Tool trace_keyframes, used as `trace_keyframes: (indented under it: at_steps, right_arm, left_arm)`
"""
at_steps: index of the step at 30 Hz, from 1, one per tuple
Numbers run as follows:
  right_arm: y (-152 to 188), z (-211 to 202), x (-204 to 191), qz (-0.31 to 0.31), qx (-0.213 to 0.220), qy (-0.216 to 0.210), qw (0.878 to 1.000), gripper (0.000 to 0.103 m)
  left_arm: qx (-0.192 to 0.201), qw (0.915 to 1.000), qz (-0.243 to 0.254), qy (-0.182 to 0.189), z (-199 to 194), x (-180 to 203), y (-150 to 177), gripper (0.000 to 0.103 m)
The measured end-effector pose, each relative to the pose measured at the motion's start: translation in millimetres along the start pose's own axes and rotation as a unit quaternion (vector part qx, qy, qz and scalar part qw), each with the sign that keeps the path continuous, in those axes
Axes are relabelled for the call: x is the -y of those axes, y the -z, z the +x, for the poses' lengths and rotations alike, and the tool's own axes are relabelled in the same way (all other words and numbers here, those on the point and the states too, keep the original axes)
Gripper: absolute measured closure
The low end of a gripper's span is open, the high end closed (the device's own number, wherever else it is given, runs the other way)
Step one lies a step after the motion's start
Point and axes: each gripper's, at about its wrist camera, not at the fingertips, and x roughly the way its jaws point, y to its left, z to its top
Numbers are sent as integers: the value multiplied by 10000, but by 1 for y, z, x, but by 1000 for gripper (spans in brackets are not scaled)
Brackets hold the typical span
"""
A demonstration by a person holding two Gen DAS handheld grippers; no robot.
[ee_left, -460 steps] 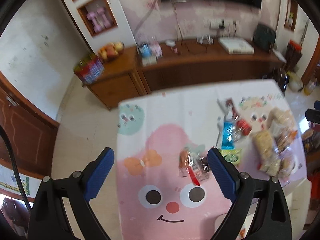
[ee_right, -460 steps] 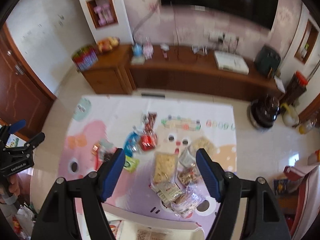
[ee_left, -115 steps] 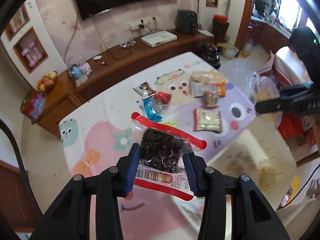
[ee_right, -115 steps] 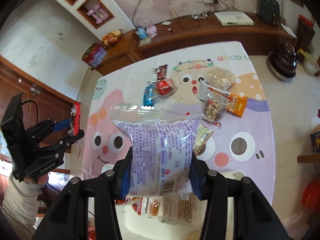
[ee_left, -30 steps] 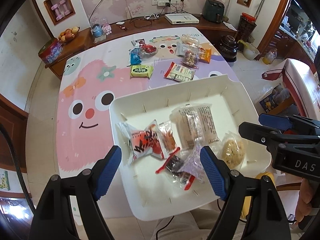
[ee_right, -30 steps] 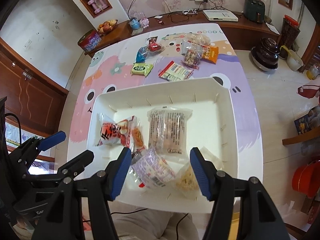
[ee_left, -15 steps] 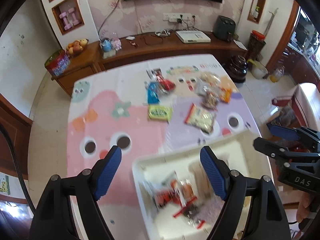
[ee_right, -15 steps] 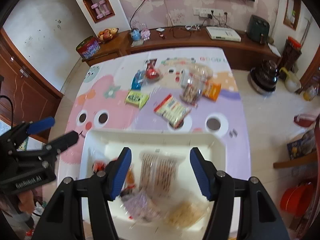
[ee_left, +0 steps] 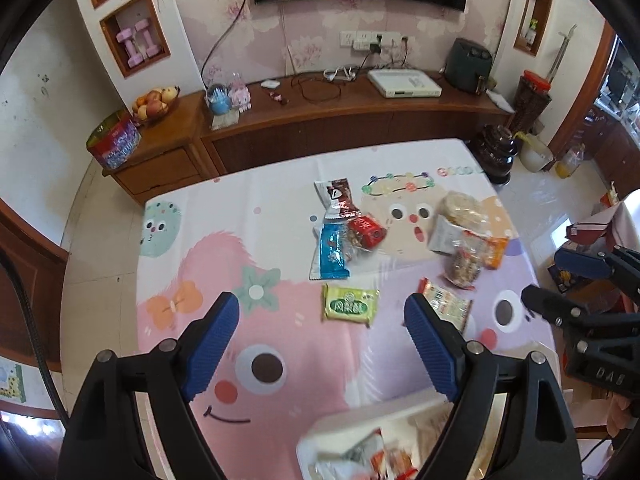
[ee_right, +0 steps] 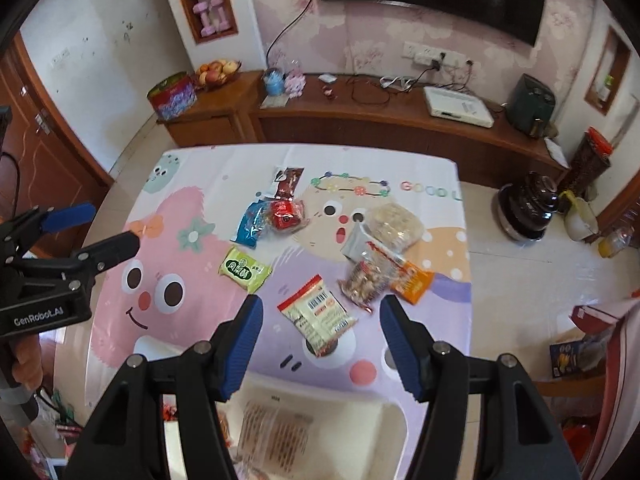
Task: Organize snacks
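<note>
Several loose snack packets lie on the cartoon tablecloth. Among them are a green packet (ee_left: 350, 308) (ee_right: 244, 270), a white-and-red packet (ee_left: 446, 304) (ee_right: 316, 316), a blue packet (ee_left: 330, 254) and a red packet (ee_left: 366, 232). A nut bag (ee_right: 366, 280), an orange bag (ee_right: 414, 280) and a cracker bag (ee_right: 394, 226) are also there. My left gripper (ee_left: 320, 320) hangs above the green packet, jaws opening, nothing between them. Above the white-and-red packet, my right gripper (ee_right: 322, 312) is open and empty. The white tray (ee_left: 380, 412) (ee_right: 340, 392) with packed snacks shows at the bottom edge.
A wooden sideboard (ee_left: 340, 120) with a fruit bowl (ee_left: 154, 102) and a tin (ee_left: 114, 146) runs behind the table. A dark pot (ee_right: 528, 204) stands on the floor at the right. The pink left half of the cloth (ee_left: 192, 264) bears no snacks.
Both grippers, which held packets some seconds ago, are empty. Over the last second both views swung from above the tray out over the table, and the tray slid to the bottom edge.
</note>
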Motion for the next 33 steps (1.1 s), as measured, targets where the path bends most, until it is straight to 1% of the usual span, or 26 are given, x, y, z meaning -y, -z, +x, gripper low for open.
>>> trace_keyframes:
  at_steps: [1, 5, 8, 10, 12, 14, 18, 23, 27, 33]
  right_arm:
    - [-3, 11, 1, -40, -93, -35, 9999, 42]
    - [-7, 59, 1, -212, -531, -129, 9983, 42]
    - [-3, 97, 2, -328, -943, -203, 9948, 42]
    - [2, 118, 2, -424, -1156, -188, 9922, 42]
    - [7, 137, 2, -523, -1348, -203, 9893, 42]
    - [11, 150, 3, -600, -1509, -164, 9866, 42]
    - [17, 168, -1, -786, -1773, -234, 9807, 42]
    - [24, 184, -15, -1187, -2047, -142, 9715, 41]
    - [28, 191, -23, -1379, -2123, -18, 9674, 35]
    - [31, 195, -38, -1606, -2220, 108, 9617, 35]
  left_arm:
    - [-74, 10000, 1, -3, 9, 1, -2, 19]
    - [-668, 9977, 6, 100, 68, 3, -8, 19]
    - [-1206, 9925, -58, 180, 115, 1, -4, 19]
    - [-1439, 9890, -64, 323, 136, 1, 0, 19]
    - [-1630, 9862, -24, 278, 156, 4, 2, 19]
    - [-1760, 9841, 10, 256, 169, 6, 4, 19]
    - [-1988, 9793, 63, 382, 189, 12, 8, 19]
    - [-2158, 9757, 38, 372, 206, 14, 12, 19]
    - [-2218, 9743, 43, 394, 213, 16, 14, 19]
    - [-2289, 9726, 187, 349, 221, 25, 18, 19]
